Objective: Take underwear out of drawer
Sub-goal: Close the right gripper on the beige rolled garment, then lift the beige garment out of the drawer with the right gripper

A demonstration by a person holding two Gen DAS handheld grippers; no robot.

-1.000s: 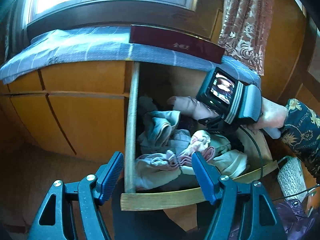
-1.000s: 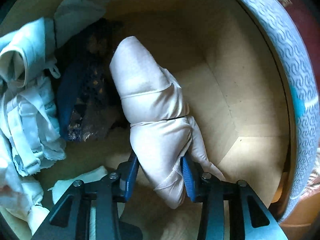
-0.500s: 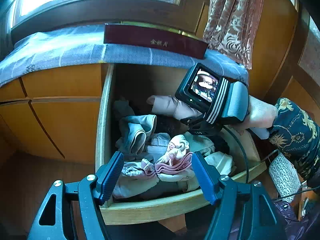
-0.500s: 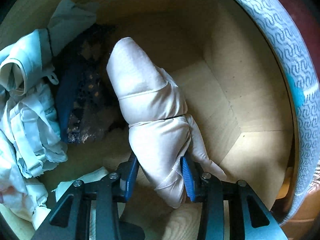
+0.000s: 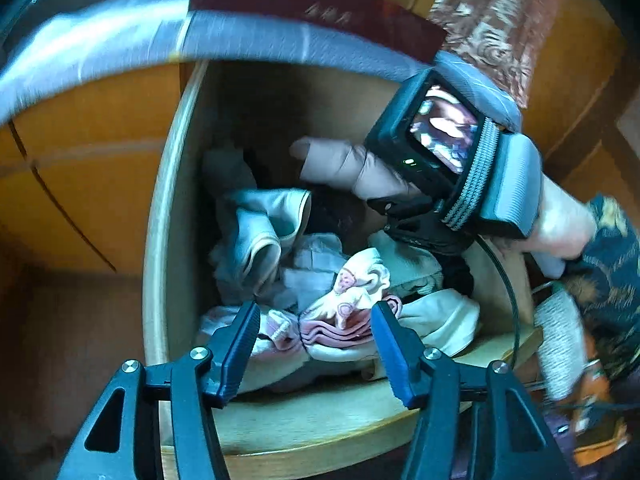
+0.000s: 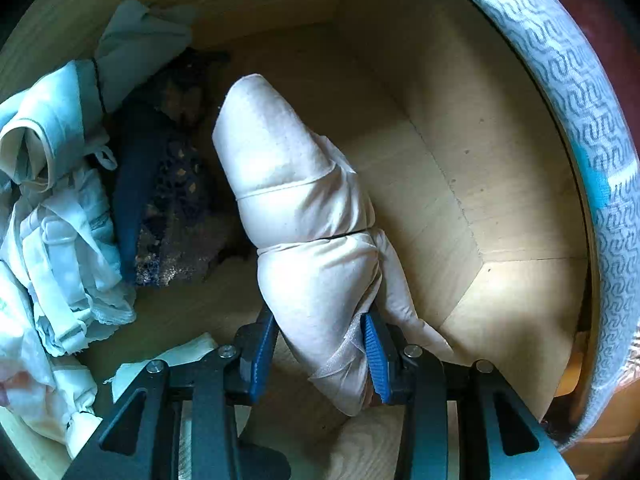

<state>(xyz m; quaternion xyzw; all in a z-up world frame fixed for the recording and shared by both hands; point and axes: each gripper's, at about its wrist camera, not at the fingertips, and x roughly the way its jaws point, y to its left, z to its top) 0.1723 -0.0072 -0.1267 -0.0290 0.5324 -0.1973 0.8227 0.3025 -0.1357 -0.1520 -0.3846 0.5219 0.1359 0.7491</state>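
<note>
**Right tool clamped on the beige roll, left tool closing over the pile**

I'm looking down my right tool (image 6: pixel 320 354) and its blue pads are clenched on the near end of a rolled beige underwear piece (image 6: pixel 288 184). The roll juts away from the tool, over the bare right part of the drawer (image 6: pixel 460 208) floor. Left of that tool lie a dark blue patterned garment (image 6: pixel 160 200) and, further left, a heap of pale blue-white underwear (image 6: pixel 60 208).

On my left tool (image 5: pixel 314 342) the jaws are closing, and the pads press on nothing. Between them, just beyond the tips, sits a pink-and-white bundle (image 5: pixel 352 308) on top of the pile at the near end of the drawer. I can't tell whether the tips touch the fabric. Beyond and to the right of this tool I see the right tool's body with its small screen (image 5: pixel 444 136), the person's hand (image 5: pixel 560 228) behind it, and the beige roll sticking out towards the drawer's back.
</note>
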